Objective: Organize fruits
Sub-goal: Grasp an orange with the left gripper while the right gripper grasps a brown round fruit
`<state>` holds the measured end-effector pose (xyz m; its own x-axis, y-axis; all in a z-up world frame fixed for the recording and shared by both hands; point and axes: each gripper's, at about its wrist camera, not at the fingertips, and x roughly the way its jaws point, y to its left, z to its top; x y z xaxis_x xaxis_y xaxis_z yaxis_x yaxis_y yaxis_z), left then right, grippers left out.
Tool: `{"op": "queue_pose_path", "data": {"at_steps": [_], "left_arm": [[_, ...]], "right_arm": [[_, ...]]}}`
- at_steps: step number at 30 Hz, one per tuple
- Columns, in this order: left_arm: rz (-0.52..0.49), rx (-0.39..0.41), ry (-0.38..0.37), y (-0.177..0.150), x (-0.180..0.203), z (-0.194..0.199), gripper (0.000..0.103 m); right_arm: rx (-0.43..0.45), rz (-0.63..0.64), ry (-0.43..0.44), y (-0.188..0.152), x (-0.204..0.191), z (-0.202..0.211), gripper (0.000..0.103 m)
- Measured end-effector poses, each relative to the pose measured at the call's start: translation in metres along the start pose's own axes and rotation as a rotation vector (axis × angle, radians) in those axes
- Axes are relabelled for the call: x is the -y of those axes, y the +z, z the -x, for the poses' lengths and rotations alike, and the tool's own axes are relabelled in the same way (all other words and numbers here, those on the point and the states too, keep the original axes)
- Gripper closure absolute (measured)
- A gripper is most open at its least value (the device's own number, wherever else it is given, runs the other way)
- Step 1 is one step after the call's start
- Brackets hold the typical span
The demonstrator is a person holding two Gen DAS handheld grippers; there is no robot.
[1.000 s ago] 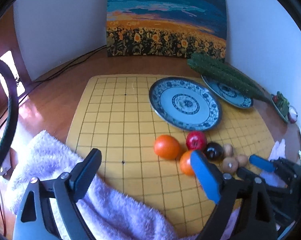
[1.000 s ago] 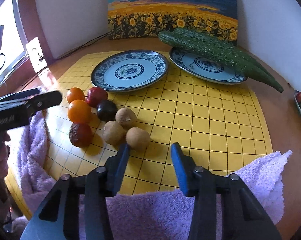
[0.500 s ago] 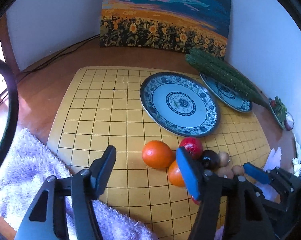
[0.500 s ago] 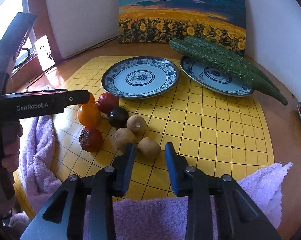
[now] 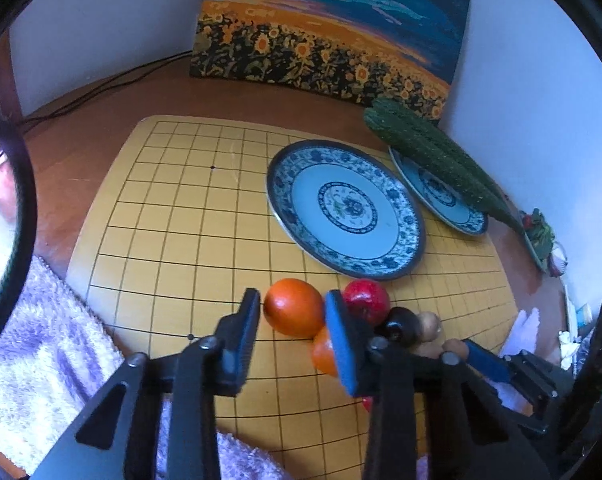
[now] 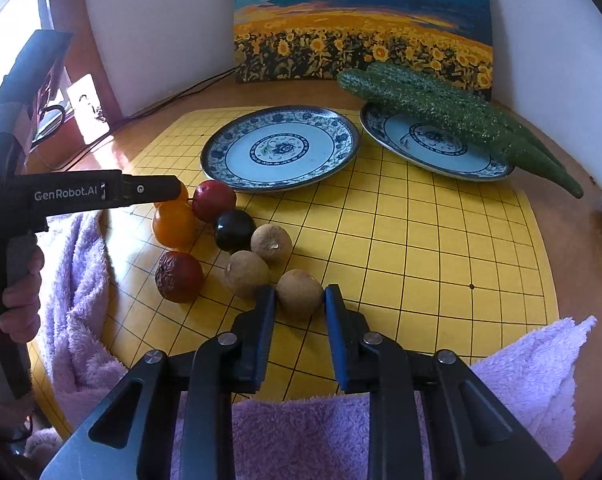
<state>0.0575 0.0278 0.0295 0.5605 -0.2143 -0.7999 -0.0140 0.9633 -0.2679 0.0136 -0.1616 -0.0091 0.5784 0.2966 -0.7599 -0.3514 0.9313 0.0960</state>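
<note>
On the gridded board [image 6: 381, 240], a cluster of fruits [image 6: 229, 240] lies at the near left, with one round fruit [image 6: 299, 292] nearest. Just behind the cluster sits an empty plate [image 6: 280, 148]; to its right a second plate [image 6: 433, 148] carries what look like two cucumbers [image 6: 453, 114]. A towel [image 6: 521, 364] lies along the board's near edge, and a painting [image 6: 363, 24] leans against the far wall.

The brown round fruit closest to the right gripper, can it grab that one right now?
Probably yes. The right gripper has its jaws open on either side of the nearest brown fruit, with nothing between them. The next brown fruit sits close to the left jaw and might get nudged.
</note>
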Motion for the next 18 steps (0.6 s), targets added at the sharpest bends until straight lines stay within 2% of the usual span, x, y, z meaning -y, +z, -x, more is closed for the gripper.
{"op": "queue_pose_path", "data": {"at_steps": [9,18], "left_arm": [[0.003,0.017,0.004,0.0,0.001,0.006,0.069],[-0.052,0.067,0.013,0.011,0.013,0.023,0.069]], "right_arm": [[0.024,-0.027,0.009,0.002,0.006,0.008,0.077],[0.047,-0.014,0.021,0.021,0.009,0.018,0.077]]}}
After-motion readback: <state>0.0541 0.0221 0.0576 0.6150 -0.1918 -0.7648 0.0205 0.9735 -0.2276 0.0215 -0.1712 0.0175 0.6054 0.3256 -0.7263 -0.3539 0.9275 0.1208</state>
